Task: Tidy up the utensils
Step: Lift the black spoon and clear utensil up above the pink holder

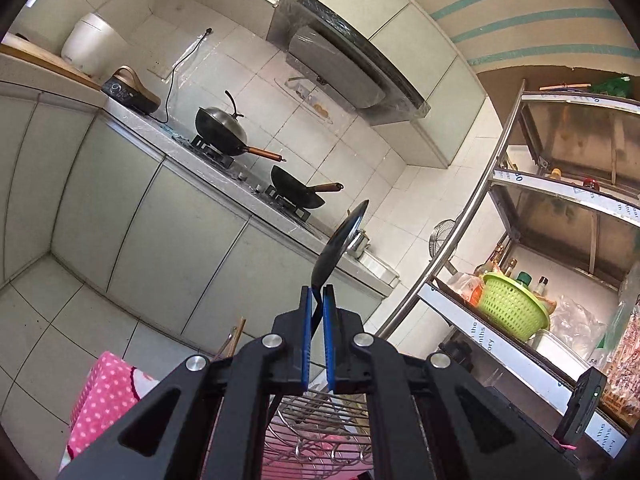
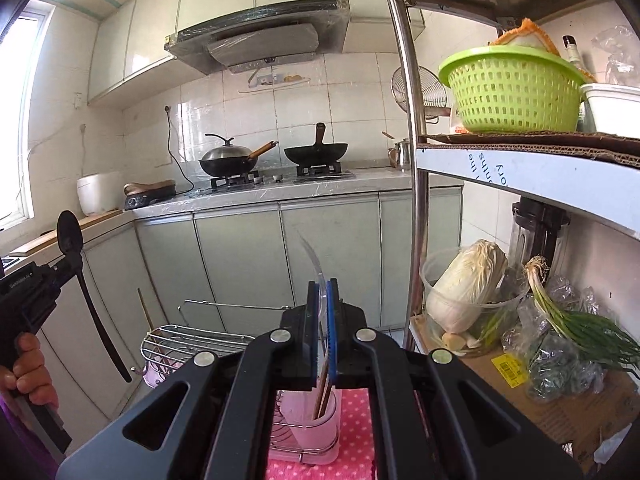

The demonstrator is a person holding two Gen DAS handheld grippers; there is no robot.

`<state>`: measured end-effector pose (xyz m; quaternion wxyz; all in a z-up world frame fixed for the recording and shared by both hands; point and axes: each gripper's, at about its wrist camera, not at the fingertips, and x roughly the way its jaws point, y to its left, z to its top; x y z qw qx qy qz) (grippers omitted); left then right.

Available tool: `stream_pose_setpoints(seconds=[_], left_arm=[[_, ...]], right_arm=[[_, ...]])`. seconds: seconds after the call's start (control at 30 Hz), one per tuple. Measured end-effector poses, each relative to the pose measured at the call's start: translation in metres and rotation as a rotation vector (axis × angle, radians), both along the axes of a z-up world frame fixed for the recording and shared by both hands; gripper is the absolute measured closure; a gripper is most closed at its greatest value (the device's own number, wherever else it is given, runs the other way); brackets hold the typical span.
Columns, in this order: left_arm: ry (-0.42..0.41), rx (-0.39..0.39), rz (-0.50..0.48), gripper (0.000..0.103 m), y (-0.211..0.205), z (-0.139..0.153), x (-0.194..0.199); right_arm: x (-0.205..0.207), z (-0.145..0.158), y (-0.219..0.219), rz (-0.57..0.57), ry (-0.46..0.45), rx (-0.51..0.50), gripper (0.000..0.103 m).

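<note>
So both utensils are up in the air, none put away yet. Left gripper (image 1: 318, 294) is clamped on the neck of a black spoon (image 1: 340, 240), bowl up, handle hanging down. Right gripper (image 2: 322, 292) is clamped on a clear plastic spoon (image 2: 314, 264), its lower end hidden behind the fingers. Below sit a wire rack (image 2: 176, 342) & a pale cup (image 2: 312, 432) w/ chopsticks (image 2: 323, 400) on a pink dotted cloth (image 2: 352, 408). Left to do, prob: drop both spoons in the cup or rack
</note>
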<state>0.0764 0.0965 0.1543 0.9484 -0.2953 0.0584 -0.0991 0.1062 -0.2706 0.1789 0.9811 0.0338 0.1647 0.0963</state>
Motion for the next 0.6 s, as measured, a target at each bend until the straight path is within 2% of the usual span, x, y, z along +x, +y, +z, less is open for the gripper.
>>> stream_pose_setpoints(seconds=[0.43,0.6], left_arm=[[0.027,0.06,0.044,0.098,0.0,-0.033,0.041],[0.062,0.049,0.035,0.098,0.003,-0.055,0.048]], right_arm=[[0.029,0.014,0.014,0.008,-0.048,-0.035,0.099],[0.036,0.0,0.018,-0.002,-0.032,-0.058,0.099]])
